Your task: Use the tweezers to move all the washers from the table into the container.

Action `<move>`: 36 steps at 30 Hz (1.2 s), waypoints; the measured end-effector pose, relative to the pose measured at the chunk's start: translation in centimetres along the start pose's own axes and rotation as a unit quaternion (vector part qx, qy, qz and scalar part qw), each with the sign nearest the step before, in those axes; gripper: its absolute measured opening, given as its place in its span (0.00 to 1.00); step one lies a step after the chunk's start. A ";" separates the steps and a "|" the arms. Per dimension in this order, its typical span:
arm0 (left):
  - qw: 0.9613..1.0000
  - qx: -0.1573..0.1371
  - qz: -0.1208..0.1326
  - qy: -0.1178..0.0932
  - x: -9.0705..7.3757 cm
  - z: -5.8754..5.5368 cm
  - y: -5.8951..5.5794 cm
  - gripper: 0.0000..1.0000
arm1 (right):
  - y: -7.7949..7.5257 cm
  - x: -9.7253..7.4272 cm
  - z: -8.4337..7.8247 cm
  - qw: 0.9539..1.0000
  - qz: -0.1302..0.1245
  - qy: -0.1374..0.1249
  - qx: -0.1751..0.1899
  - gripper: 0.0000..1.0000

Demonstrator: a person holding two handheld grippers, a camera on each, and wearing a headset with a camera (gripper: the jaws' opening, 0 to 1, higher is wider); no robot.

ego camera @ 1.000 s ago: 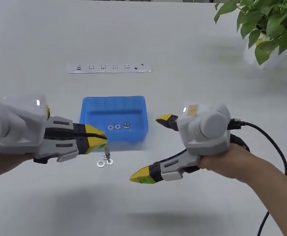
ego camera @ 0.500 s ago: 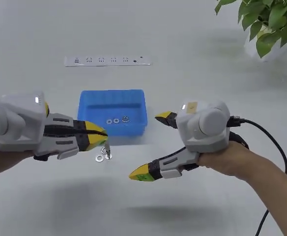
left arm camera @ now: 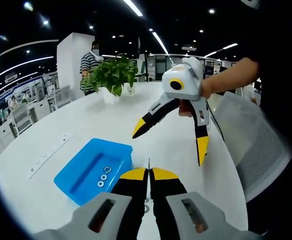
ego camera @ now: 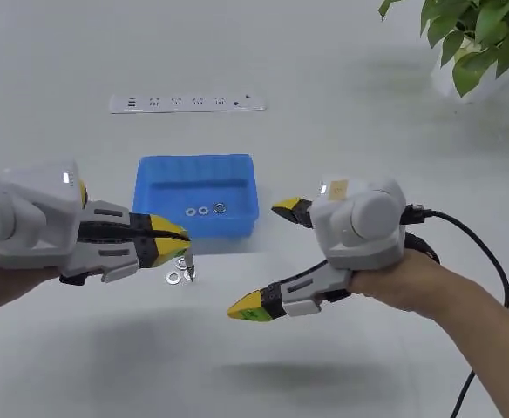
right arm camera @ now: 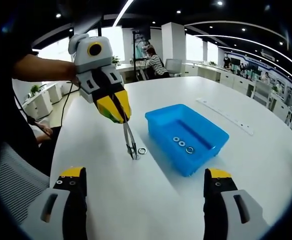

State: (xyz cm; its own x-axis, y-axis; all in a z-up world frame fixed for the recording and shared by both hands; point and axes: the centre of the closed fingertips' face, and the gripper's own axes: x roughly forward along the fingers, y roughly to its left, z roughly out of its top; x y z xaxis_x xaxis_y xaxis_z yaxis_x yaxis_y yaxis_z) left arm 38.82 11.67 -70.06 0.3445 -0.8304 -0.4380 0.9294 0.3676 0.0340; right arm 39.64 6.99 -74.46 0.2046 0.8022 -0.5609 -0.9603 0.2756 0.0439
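Left gripper [ego camera: 183, 238]'s tweezers [right arm camera: 129, 139] nearer washers [ego camera: 173, 278]; power strip [ego camera: 187, 104] beyond container [ego camera: 195, 164].

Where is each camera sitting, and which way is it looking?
Head view: on the person's head, looking forward and down at the table; left gripper, right gripper and a forearm show.
Left gripper view: on the left gripper, facing the open right gripper; its own shut fingers show.
Right gripper view: on the right gripper, facing the left gripper's tweezers; its own spread fingers show.
Both gripper views share the blue container.
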 end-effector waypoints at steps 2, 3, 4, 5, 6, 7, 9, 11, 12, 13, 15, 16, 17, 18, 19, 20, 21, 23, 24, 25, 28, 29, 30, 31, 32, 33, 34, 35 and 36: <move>1.000 -0.001 0.002 -0.001 0.0 0.0 0.0 0.06 | 0.2 0.1 0.1 1.000 0.005 -0.003 -0.005 0.97; 1.000 -0.002 0.002 -0.001 -0.1 0.0 0.0 0.06 | 0.3 0.2 0.1 1.000 0.007 -0.004 -0.007 0.97; 1.000 -0.002 0.002 0.000 -0.1 0.0 0.1 0.06 | 0.4 0.2 0.2 1.000 0.009 -0.004 -0.008 0.96; 1.000 -0.002 0.002 0.000 -0.1 -0.1 0.1 0.06 | 0.5 0.3 0.2 1.000 0.012 -0.005 -0.013 0.95; 1.000 -0.002 0.001 0.000 -0.1 -0.1 0.1 0.06 | 0.6 0.4 0.4 1.000 0.014 -0.008 -0.020 0.93; 1.000 -0.002 0.001 0.000 -0.1 -0.1 0.1 0.06 | 0.8 0.4 0.6 0.999 0.020 -0.011 -0.028 0.91; 1.000 -0.002 0.002 0.001 -0.2 -0.1 0.1 0.06 | 0.9 0.5 0.7 0.999 0.024 -0.013 -0.031 0.87; 1.000 -0.001 0.001 0.002 -0.2 -0.1 0.0 0.06 | 1.1 0.7 0.9 0.998 0.030 -0.017 -0.044 0.83; 1.000 -0.001 0.000 0.003 -0.3 -0.2 0.0 0.06 | 1.3 0.8 1.1 0.998 0.035 -0.019 -0.050 0.79; 1.000 -0.001 0.000 0.003 -0.3 -0.2 -0.1 0.06 | 1.4 0.9 1.1 0.998 0.038 -0.020 -0.052 0.77; 1.000 0.000 -0.001 0.005 -0.3 -0.2 -0.1 0.06 | 1.6 1.1 1.3 0.997 0.043 -0.022 -0.055 0.73; 1.000 0.000 -0.001 0.005 -0.3 -0.2 -0.1 0.06 | 1.7 1.3 1.3 0.997 0.048 -0.023 -0.064 0.70; 1.000 0.000 -0.001 0.006 -0.3 -0.2 -0.1 0.06 | 1.8 1.4 1.3 0.996 0.050 -0.022 -0.067 0.67; 1.000 0.000 -0.001 0.006 -0.4 -0.2 -0.1 0.06 | 1.9 1.6 1.4 0.996 0.055 -0.021 -0.073 0.64; 1.000 -0.001 0.000 0.006 -0.4 -0.2 -0.1 0.06 | 2.0 1.7 1.4 0.995 0.057 -0.021 -0.077 0.61; 1.000 -0.001 0.000 0.006 -0.4 -0.2 -0.1 0.06 | 2.1 1.9 1.5 0.994 0.061 -0.020 -0.083 0.58; 1.000 0.000 0.000 0.007 -0.3 -0.2 -0.1 0.06 | 2.1 2.0 1.5 0.994 0.063 -0.021 -0.086 0.54; 1.000 -0.001 0.000 0.006 -0.3 -0.2 -0.1 0.06 | 2.1 2.4 1.7 0.993 0.068 -0.022 -0.091 0.50; 1.000 -0.001 0.000 0.007 -0.3 -0.2 0.0 0.06 | 2.1 2.6 1.7 0.993 0.069 -0.021 -0.094 0.48; 1.000 -0.001 0.001 0.007 -0.3 -0.2 0.0 0.06 | 2.2 2.8 1.9 0.992 0.073 -0.022 -0.099 0.46; 1.000 -0.003 0.002 0.007 -0.2 -0.2 0.0 0.06 | 2.2 3.2 2.2 0.991 0.082 -0.021 -0.107 0.41; 1.000 -0.004 0.002 0.007 -0.2 -0.2 0.1 0.06 | 2.2 3.4 2.3 0.990 0.085 -0.020 -0.113 0.39; 1.000 -0.004 0.002 0.007 -0.2 -0.2 0.1 0.06 | 2.2 3.6 2.3 0.989 0.087 -0.020 -0.114 0.38; 1.000 -0.004 0.002 0.008 -0.2 -0.2 0.1 0.06 | 2.2 3.7 2.3 0.989 0.089 -0.020 -0.115 0.36; 1.000 -0.004 0.001 0.008 -0.2 -0.2 0.1 0.06 | 2.2 3.9 2.4 0.989 0.093 -0.019 -0.117 0.35; 1.000 -0.004 0.001 0.008 -0.2 -0.3 0.1 0.06 | 2.2 4.0 2.3 0.988 0.094 -0.018 -0.119 0.34; 1.000 -0.004 0.000 0.008 -0.2 -0.3 0.1 0.06 | 2.3 4.2 2.3 0.988 0.097 -0.017 -0.121 0.33; 1.000 -0.004 0.000 0.008 -0.2 -0.3 0.1 0.06 | 2.3 4.3 2.4 0.987 0.099 -0.017 -0.123 0.32; 1.000 -0.004 0.000 0.008 -0.2 -0.3 0.0 0.06 | 2.3 4.5 2.3 0.987 0.101 -0.014 -0.125 0.31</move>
State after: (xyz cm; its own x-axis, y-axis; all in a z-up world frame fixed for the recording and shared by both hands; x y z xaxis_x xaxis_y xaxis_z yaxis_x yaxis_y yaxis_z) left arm 38.76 11.98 -70.20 0.3417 -0.8235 -0.4529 0.9285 0.3703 0.0273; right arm 38.76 12.43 -74.95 0.0061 0.8426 -0.5385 -0.9980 -0.0284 -0.0556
